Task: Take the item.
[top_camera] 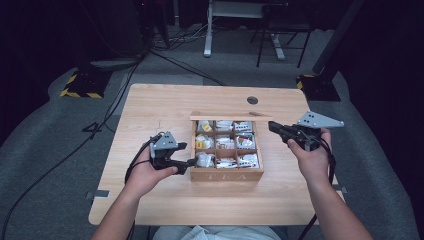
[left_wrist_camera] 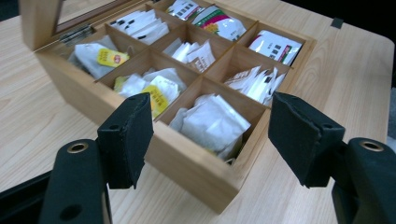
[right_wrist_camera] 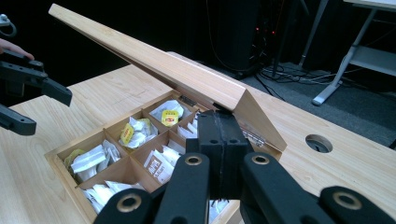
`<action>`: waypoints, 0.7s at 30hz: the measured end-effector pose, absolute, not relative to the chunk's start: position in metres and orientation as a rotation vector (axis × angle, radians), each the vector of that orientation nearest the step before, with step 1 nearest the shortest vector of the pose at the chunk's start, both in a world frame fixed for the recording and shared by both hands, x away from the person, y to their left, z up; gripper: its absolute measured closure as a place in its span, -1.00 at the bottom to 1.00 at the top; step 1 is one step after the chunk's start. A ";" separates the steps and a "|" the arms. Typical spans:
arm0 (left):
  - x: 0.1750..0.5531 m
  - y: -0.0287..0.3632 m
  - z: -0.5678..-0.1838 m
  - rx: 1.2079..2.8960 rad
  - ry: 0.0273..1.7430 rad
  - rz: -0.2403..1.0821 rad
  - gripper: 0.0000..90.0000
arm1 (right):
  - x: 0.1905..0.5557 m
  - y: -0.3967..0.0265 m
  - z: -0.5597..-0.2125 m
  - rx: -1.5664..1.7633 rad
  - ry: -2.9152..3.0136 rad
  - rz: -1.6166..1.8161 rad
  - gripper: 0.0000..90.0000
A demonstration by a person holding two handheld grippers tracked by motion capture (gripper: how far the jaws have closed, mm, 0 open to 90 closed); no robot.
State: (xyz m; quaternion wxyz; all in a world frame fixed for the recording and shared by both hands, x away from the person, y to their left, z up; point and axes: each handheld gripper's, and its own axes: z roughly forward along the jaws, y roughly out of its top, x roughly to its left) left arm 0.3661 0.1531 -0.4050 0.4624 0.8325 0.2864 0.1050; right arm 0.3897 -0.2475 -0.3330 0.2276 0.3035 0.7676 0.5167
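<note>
A wooden tea box [top_camera: 226,174] stands mid-table with its lid [top_camera: 230,116] raised at the back. Its nine compartments hold tea bags, some white [left_wrist_camera: 212,123] and some with yellow tags [left_wrist_camera: 156,93]. My left gripper [top_camera: 192,162] hovers at the box's front left corner, jaws open; the nearest corner compartment lies between its pads [left_wrist_camera: 128,137] with nothing gripped. My right gripper [top_camera: 272,126] is at the box's back right corner, jaws shut [right_wrist_camera: 219,126], its tip right under the tilted lid [right_wrist_camera: 154,65]. Whether it touches the lid I cannot tell. Beyond the box, at the upper left, is the left gripper [right_wrist_camera: 44,107].
The light wooden table [top_camera: 165,105] has a round cable hole [top_camera: 252,100] behind the box. Beyond the far edge the grey floor carries cables, a yellow-and-black striped base [top_camera: 80,85] and desk legs [top_camera: 207,35]. Bare tabletop lies left and in front of the box.
</note>
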 end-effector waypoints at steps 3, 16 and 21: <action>0.368 0.144 -0.406 2.045 0.690 0.231 -0.28 | 0.390 -0.248 -0.333 0.835 2.115 1.424 1.00; 0.380 0.107 -0.407 2.032 0.622 0.173 -0.10 | 0.390 -0.249 -0.333 0.836 2.121 1.434 1.00; 0.385 0.095 -0.410 2.027 0.596 0.162 0.05 | 0.390 -0.249 -0.334 0.836 2.121 1.439 1.00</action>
